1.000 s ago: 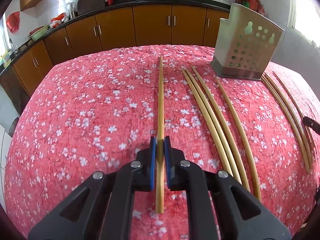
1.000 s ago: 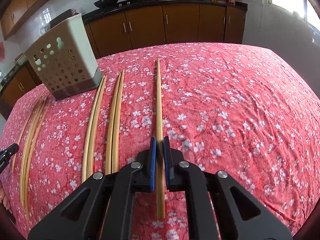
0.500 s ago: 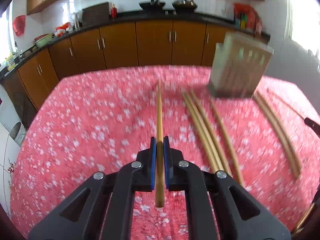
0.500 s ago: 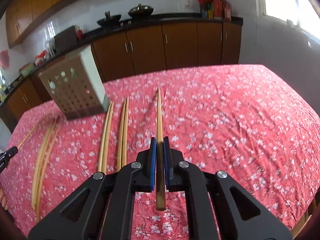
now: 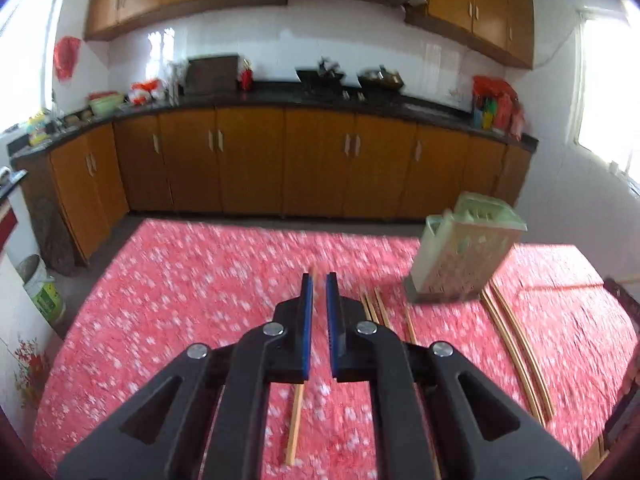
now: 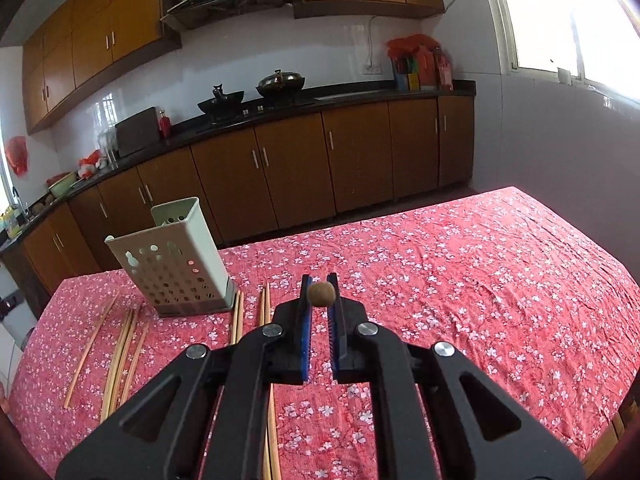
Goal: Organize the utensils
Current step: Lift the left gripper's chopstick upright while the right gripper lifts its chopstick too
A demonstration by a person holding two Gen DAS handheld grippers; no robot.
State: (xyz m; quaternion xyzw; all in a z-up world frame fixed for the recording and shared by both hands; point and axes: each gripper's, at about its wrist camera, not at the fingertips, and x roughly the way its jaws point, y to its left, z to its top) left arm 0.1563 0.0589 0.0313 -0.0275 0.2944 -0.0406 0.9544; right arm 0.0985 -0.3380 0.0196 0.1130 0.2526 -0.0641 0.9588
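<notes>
The pale perforated holder (image 6: pixel 176 260) stands upright on the red floral cloth (image 6: pixel 460 280); its inside is hidden. The right gripper (image 6: pixel 320 294) pinches a bamboo chopstick (image 6: pixel 320 294) seen end-on above the cloth; the left gripper (image 5: pixel 319 294) pinches another (image 5: pixel 295 424), mostly hidden; loose chopsticks (image 6: pixel 120 344) lie around the holder.

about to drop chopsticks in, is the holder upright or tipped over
Upright: the perforated holder stands on its base on the red cloth, open top facing up. Contents cannot be seen.
</notes>
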